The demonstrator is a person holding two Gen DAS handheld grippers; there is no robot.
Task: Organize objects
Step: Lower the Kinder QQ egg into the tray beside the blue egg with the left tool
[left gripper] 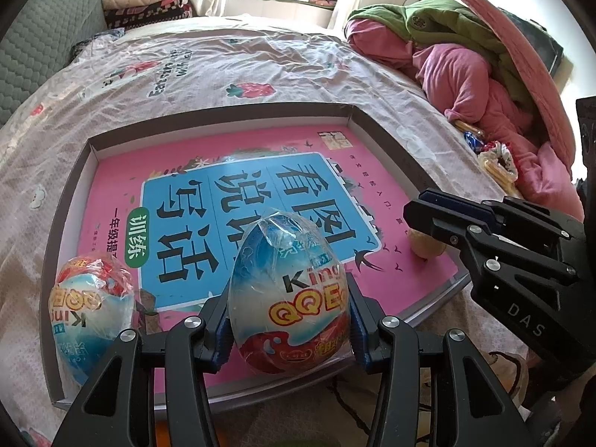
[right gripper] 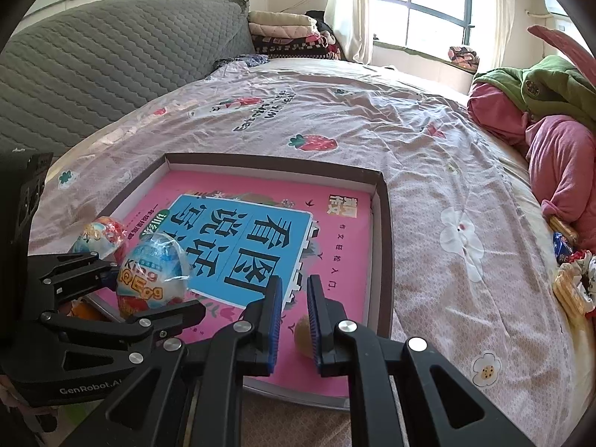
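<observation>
Left gripper (left gripper: pixel 289 329) clamped on wrapped egg (left gripper: pixel 288 294), long axis upright, narrow end up.
Over near edge of tray (right gripper: pixel 383 223) on bed (right gripper: pixel 428 141); right gripper (right gripper: pixel 294 320) jaws seemingly shut, empty.

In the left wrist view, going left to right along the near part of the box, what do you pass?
Loose wrapped egg lying in the box's left corner → second wrapped egg clamped in the left gripper → small tan object on the pink book cover → right gripper, its jaws shut.

Glossy plastic-wrapped egg (left gripper: pixel 288 294); matt cardboard tray (left gripper: pixel 219 123).
</observation>
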